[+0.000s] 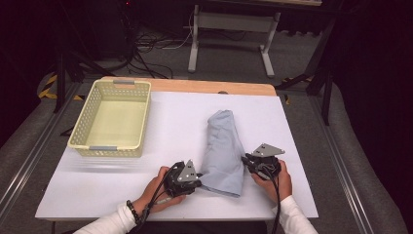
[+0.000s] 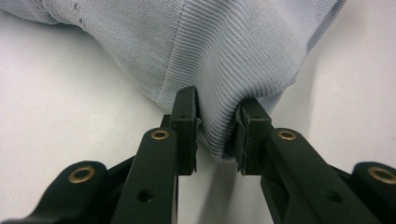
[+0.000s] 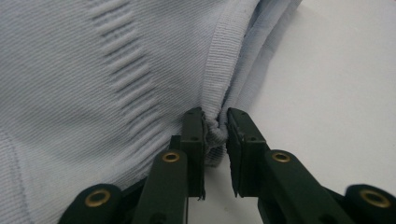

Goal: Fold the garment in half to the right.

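Looking down in the high view, a folded light-blue garment (image 1: 223, 151) lay lengthwise on the white table cover (image 1: 146, 190), right of centre, its wider end toward the person. The left gripper (image 1: 197, 176) sat at that end's left corner and the right gripper (image 1: 247, 161) at its right edge, one hand on each. A pale yellow perforated basket (image 1: 113, 118) stood well apart at the table's far left; a bracelet (image 1: 132, 211) showed on the left wrist. Left gripper view: the left gripper (image 2: 217, 128) had a bunched fold of ribbed blue garment (image 2: 219, 51) between its two black jaws; both pads touched the cloth at its sides, and the fold bulged down between them, so it was gripping the garment, jaws set a little apart around the fold. White table cover (image 2: 60, 116) lay on either side. Right gripper view: the right gripper (image 3: 215, 128) pinched a ribbed hem edge of the garment (image 3: 70, 84) between its narrowly spaced jaws, cloth crumpled in the gap and pressed by both pads, so it was clamped on the garment too. Bare table cover (image 3: 336, 84) showed to the right of the cloth.
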Demonstrator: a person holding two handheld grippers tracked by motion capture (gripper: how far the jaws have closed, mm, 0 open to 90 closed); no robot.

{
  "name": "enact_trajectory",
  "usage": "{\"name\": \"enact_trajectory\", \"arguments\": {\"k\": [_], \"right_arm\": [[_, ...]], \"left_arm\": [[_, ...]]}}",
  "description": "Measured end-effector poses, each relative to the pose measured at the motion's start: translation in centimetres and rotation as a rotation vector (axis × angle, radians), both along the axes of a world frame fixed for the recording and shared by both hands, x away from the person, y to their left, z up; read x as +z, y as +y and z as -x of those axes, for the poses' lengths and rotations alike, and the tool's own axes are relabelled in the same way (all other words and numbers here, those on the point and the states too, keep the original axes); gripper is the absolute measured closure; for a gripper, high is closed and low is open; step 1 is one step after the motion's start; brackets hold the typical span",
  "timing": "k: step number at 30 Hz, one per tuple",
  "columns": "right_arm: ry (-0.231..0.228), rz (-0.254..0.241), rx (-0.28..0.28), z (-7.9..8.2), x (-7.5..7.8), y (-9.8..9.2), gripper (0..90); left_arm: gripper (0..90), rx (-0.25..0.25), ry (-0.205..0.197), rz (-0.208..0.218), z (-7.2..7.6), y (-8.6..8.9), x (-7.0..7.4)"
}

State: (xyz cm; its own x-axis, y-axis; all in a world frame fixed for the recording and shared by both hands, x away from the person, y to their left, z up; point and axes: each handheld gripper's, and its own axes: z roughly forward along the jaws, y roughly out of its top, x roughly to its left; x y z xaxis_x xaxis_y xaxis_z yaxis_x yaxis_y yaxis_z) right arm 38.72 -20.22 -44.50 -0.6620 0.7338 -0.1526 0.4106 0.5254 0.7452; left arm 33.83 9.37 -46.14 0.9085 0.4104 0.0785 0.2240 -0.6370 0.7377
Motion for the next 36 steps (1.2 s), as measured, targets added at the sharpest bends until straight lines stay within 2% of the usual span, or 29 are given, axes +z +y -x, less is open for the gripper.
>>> {"name": "enact_trajectory", "arguments": {"k": [5, 8, 12, 15, 17, 19, 21, 25, 28, 31, 35, 36], "right_arm": [[0.013, 0.006, -0.007, 0.0, 0.1, -0.2, 74.1], [-0.021, 0.004, -0.012, 0.6, 1.2, -0.3, 67.9], [-0.08, -0.089, -0.04, 1.5, 2.9, -0.5, 54.8], [-0.095, -0.169, -0.035, 1.6, 3.2, -0.4, 45.4], [-0.074, -0.172, -0.048, 1.3, 2.9, 0.1, 39.2], [-0.049, -0.147, -0.047, 0.9, 2.2, 0.6, 38.2], [-0.042, -0.108, -0.061, 0.6, 1.5, 0.9, 37.7], [0.039, -0.083, -0.075, -0.2, 0.1, 0.7, 37.4], [0.067, -0.107, -0.086, -0.6, -0.3, 0.4, 33.3], [0.138, -0.15, -0.096, -1.4, -1.1, 0.3, 30.7], [0.198, -0.184, -0.084, -1.9, -1.1, 0.0, 35.4], [0.208, -0.191, -0.074, -2.0, -1.1, 0.0, 38.9]], "left_arm": [[74.6, -0.002, -0.005, -0.003, 0.0, 0.0, 0.0], [75.0, -0.001, 0.0, 0.0, 0.0, 0.0, -0.1], [75.4, -0.002, -0.003, -0.001, 0.0, -0.1, -0.1], [75.7, -0.001, -0.005, -0.002, 0.0, -0.1, -0.1], [75.9, -0.001, -0.005, -0.002, 0.0, -0.1, -0.1], [75.9, 0.0, -0.008, -0.004, 0.0, -0.1, -0.1], [76.0, -0.004, -0.011, -0.005, 0.0, -0.1, -0.1], [76.0, -0.004, -0.012, -0.005, 0.0, -0.1, -0.1], [76.0, 0.0, -0.008, -0.003, 0.0, -0.1, -0.1], [75.8, 0.004, 0.003, -0.002, 0.0, -0.1, -0.1], [75.4, -0.004, 0.013, 0.007, -0.2, 0.0, -0.1], [75.1, -0.004, 0.019, 0.008, -0.3, 0.0, 0.0]]}}
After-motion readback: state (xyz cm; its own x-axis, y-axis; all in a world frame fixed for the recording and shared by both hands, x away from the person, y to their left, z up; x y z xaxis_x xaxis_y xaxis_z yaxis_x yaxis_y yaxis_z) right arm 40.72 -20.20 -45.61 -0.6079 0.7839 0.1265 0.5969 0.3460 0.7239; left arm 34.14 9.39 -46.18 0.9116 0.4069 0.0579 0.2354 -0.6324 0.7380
